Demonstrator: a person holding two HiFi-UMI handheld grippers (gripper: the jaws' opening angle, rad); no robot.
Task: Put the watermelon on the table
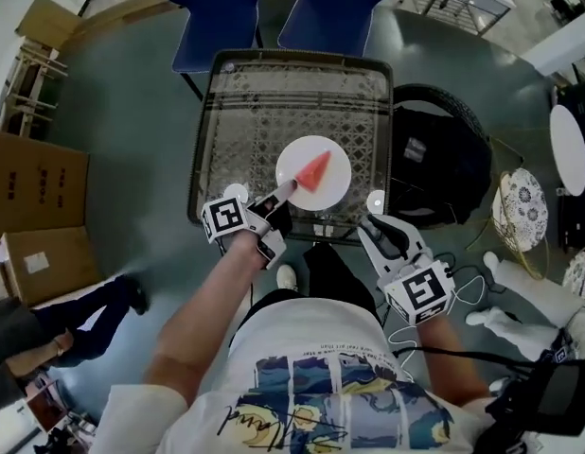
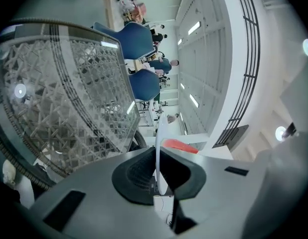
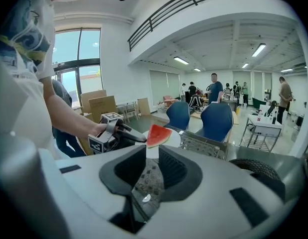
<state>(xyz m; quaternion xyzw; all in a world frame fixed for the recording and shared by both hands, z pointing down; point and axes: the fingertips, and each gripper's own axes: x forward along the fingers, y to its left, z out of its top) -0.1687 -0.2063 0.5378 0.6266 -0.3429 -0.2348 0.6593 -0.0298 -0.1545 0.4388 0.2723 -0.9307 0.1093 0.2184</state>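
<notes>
A red watermelon wedge (image 1: 314,169) lies on a white plate (image 1: 337,162) over the near part of the glass lattice table (image 1: 238,112). My left gripper (image 1: 285,189) is shut on the plate's near-left rim. In the left gripper view the plate (image 2: 158,141) shows edge-on between the pads, with the watermelon (image 2: 180,145) just behind it. My right gripper (image 1: 379,231) hangs off the table's near-right corner, its jaws apart and nothing between them. The right gripper view shows the watermelon (image 3: 157,135), the plate (image 3: 176,139) and the left gripper (image 3: 125,132) ahead of it.
Two blue chairs (image 1: 217,12) (image 1: 335,8) stand behind the table. A black bag-like object (image 1: 439,159) sits close to its right side. Cardboard boxes (image 1: 32,187) are at the left, white round objects (image 1: 569,149) at the right. Someone's legs (image 1: 94,320) show at lower left.
</notes>
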